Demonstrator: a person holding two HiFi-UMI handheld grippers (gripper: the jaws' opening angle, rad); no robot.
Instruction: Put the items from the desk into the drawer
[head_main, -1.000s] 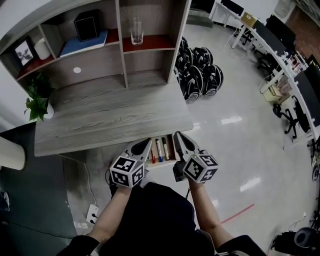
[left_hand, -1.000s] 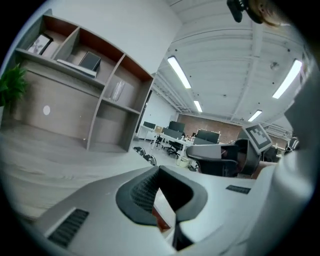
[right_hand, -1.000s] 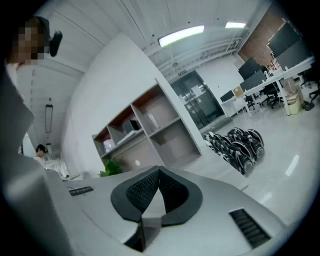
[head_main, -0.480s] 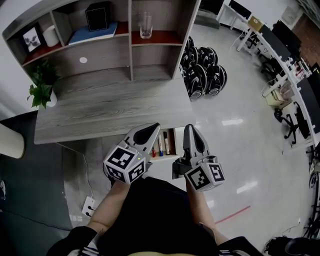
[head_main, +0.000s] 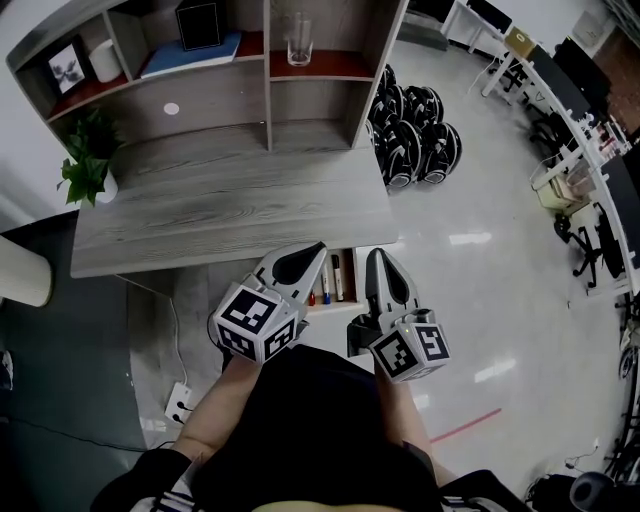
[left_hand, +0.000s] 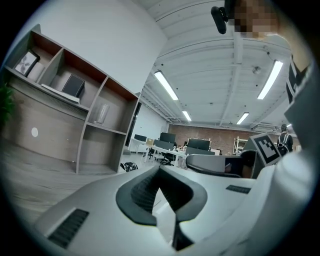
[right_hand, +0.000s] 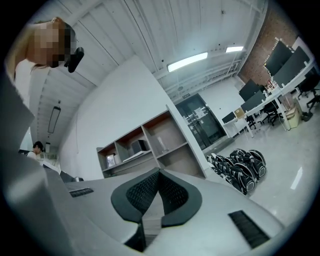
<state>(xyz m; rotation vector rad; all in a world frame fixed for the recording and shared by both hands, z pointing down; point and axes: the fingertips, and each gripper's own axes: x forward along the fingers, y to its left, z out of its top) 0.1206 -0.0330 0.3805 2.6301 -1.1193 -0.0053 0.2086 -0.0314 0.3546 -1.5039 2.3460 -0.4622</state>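
The grey wooden desk (head_main: 230, 205) carries only a potted plant (head_main: 85, 170) at its left end. Under its front edge an open drawer (head_main: 340, 302) shows between my grippers, with a red, a blue and a black marker (head_main: 326, 285) lying in it. My left gripper (head_main: 318, 247) is shut and empty, its tip at the desk's front edge left of the drawer. My right gripper (head_main: 376, 254) is also shut and empty, just right of the drawer. In the left gripper view the left gripper (left_hand: 160, 172) points across the desk. In the right gripper view the right gripper (right_hand: 159, 172) faces the shelves.
A shelf unit (head_main: 265, 75) stands at the back of the desk with a glass (head_main: 298, 40), a black box (head_main: 198, 22) and a photo frame (head_main: 67, 66). Black helmets (head_main: 410, 130) lie on the floor to the right. A power strip (head_main: 180, 402) lies under the desk.
Both grippers stay shut at the drawer's front. The left one has turned so its tip points more to the right, toward the desk edge. The head view has shifted slightly.
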